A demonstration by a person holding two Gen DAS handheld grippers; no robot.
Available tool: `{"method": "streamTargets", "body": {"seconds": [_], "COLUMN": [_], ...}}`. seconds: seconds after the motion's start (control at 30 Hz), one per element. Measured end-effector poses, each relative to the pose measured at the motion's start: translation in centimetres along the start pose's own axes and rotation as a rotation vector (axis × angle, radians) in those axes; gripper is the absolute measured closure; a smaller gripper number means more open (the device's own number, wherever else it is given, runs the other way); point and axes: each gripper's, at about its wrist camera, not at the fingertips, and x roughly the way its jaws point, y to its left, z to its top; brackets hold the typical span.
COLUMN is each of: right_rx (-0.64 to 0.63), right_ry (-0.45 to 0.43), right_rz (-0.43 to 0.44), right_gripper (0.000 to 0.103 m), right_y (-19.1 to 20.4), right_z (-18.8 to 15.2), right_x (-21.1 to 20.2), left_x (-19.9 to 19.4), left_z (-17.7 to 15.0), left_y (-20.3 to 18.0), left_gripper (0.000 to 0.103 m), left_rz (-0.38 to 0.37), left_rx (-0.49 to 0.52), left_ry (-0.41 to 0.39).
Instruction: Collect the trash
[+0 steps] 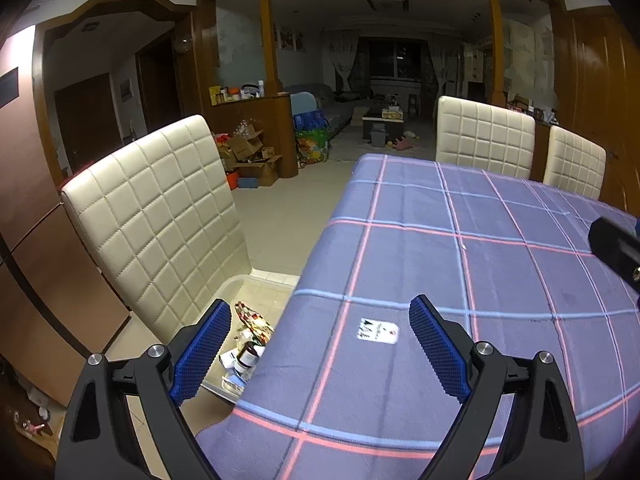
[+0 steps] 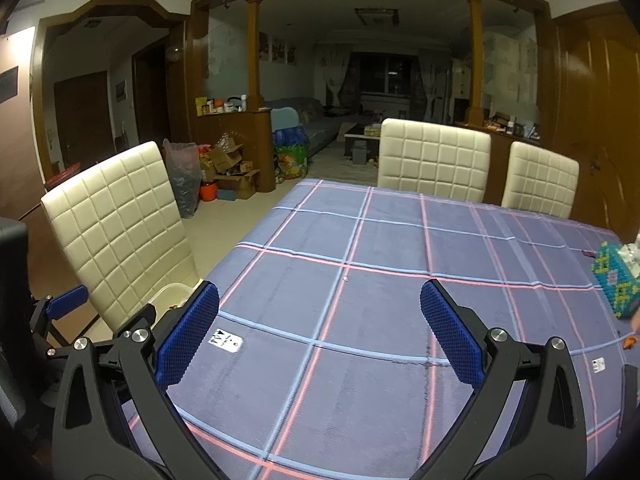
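A shallow white plastic bin (image 1: 256,280) sits on the tiled floor beside the counter (image 1: 460,264), holding the trash (image 1: 250,340): crinkled foil wrappers, a small brown bottle and white paper scraps. The left tool (image 1: 320,350) hangs above the counter's edge, its blue textured pads spread wide apart and gripping nothing. The right tool (image 2: 320,330) hovers over the counter, also spread wide and empty. A blue cloth with pink and pale-blue checks covers the counter. Cream quilted chairs (image 1: 160,216) stand around it, and a beaded turquoise box (image 2: 618,282) rests at the right edge.
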Motion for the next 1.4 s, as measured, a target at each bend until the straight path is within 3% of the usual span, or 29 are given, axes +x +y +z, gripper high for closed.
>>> {"method": "streamTargets", "body": {"seconds": [0.17, 0.47, 1.4], "right_rx": [-0.014, 0.010, 0.031], "right_ry": [-0.029, -0.045, -0.031], "right_rz": [-0.045, -0.066, -0.064], "right_gripper": [0.004, 0.004, 0.004], "right_y": [-0.4, -1.5, -2.6], "right_z": [-0.6, -0.8, -1.0], "right_x": [-1.5, -2.4, -2.3], "left_x": [-0.4, -2.8, -2.7], "left_z": [-0.4, -0.6, -0.9], "left_y": [-0.6, -1.9, -3.0], "left_gripper": [0.015, 0.015, 0.015], "left_rz": [-0.022, -0.062, -0.122], "left_rx": [0.006, 0.028, 0.054], "left_ry": [-0.003, -0.090, -0.074]}}
